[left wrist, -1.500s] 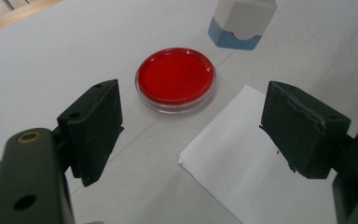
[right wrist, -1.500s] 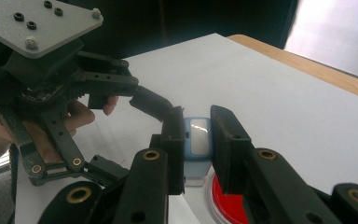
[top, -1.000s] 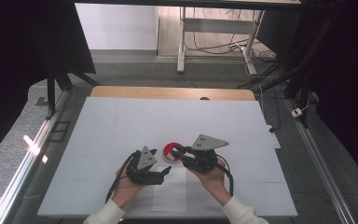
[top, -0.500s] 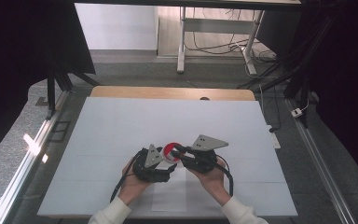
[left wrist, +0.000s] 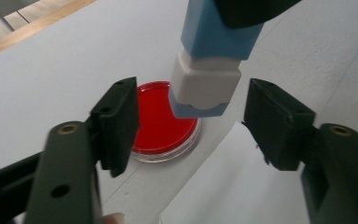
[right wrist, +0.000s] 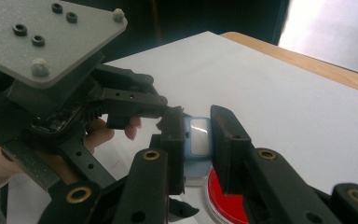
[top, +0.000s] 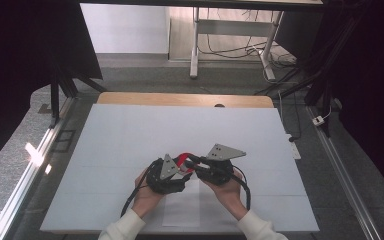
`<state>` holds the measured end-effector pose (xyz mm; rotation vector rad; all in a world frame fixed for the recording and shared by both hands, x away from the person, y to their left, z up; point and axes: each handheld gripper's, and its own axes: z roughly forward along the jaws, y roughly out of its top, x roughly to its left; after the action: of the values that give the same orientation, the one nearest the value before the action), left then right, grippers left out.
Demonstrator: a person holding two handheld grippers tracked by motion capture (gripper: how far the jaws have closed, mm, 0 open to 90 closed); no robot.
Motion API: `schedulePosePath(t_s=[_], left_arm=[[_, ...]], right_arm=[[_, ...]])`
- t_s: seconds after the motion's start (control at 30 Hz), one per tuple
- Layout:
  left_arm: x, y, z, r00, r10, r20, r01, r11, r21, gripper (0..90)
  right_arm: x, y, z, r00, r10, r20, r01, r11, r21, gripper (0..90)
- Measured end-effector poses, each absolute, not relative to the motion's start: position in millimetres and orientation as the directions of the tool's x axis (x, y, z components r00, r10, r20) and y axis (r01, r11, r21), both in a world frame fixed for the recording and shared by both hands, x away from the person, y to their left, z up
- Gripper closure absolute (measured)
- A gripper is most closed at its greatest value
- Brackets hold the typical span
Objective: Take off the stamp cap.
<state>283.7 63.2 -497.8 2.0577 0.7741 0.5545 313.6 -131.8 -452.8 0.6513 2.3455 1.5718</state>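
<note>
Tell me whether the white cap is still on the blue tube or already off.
On. The white cap sits on the end of the blue tube, which the right gripper holds; the left gripper straddles the cap, pads not yet touching.

Both grippers, left gripper (top: 166,175) and right gripper (top: 215,167), are black, with brass-ringed holes along the jaws, grey screwed triangular plates and black cables. White sleeve cuffs.

Beyond the white tabletop (top: 130,135) lies grey floor (top: 145,75); a metal-legged desk (top: 196,40) stands there, dark curtains (top: 25,60) flanking it
</note>
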Motion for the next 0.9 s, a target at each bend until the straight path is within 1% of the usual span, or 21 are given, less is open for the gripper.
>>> schedulePosePath(t_s=[0.13,0.27,0.5,0.9], left_arm=[[283.0,63.2,-497.1,0.713,0.693,0.112,0.315,-0.459,0.831,46.0],[282.2,62.6,-497.1,0.71,0.692,0.129,0.307,-0.47,0.828,50.4],[279.5,60.8,-495.0,0.71,0.685,0.164,0.286,-0.494,0.821,54.9],[279.1,60.8,-495.3,0.709,0.683,0.176,0.28,-0.502,0.818,60.5]], right_arm=[[314.6,-132.6,-452.7,-0.87,0.49,0.056,0.234,0.31,0.922,75.2],[314.9,-133.5,-452.4,-0.869,0.491,0.062,0.238,0.303,0.923,75.1],[315.8,-134.2,-452.6,-0.866,0.495,0.067,0.242,0.298,0.923,75.1],[316.7,-135.2,-452.9,-0.866,0.493,0.086,0.255,0.287,0.923,75.1]])
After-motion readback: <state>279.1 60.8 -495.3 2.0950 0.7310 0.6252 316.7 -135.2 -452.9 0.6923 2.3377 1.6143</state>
